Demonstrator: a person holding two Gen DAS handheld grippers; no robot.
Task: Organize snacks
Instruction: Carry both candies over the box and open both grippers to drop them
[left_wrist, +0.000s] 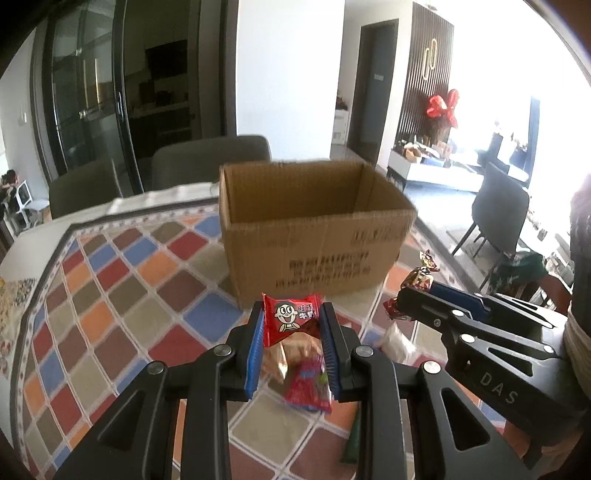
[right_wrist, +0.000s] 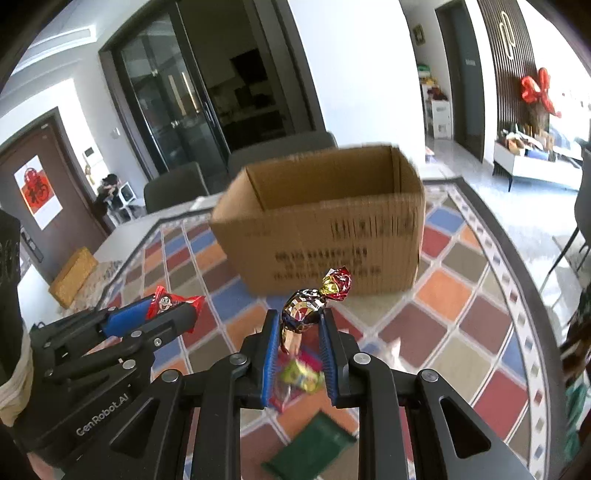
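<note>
While both grippers hang above the table, each pinches one sweet. Left gripper (left_wrist: 291, 325): blue pads pressed onto the sides of a red candy packet (left_wrist: 293, 317) with a cartoon face, jaws only narrowly apart, packet upright between the tips. Right gripper (right_wrist: 298, 321): pads squeezed together on the lower end of a foil-wrapped candy (right_wrist: 306, 306), its red-gold twisted end sticking up past the fingertips.

Cardboard box (left_wrist: 314, 236) stands open-topped on the checkered tablecloth (left_wrist: 122, 288), just beyond both grippers; no contents visible inside from these angles. Neither sweet is over the box, both sit in front of its near wall.

Loose snacks lie on the cloth under the grippers, blurred: a red wrapper (left_wrist: 308, 387) and a dark green packet (left_wrist: 352, 439) in the left view.

Left view alone shows the right gripper from the side, at the right edge, with the foil candy poking out of its tip, plus a grey chair (left_wrist: 210, 158) behind the table. Right view alone shows a yellow-green wrapper (right_wrist: 301, 376) beneath its pads, the left gripper from the side at left with the red packet in it, and a brown door with a red paper sign (right_wrist: 37, 192).
</note>
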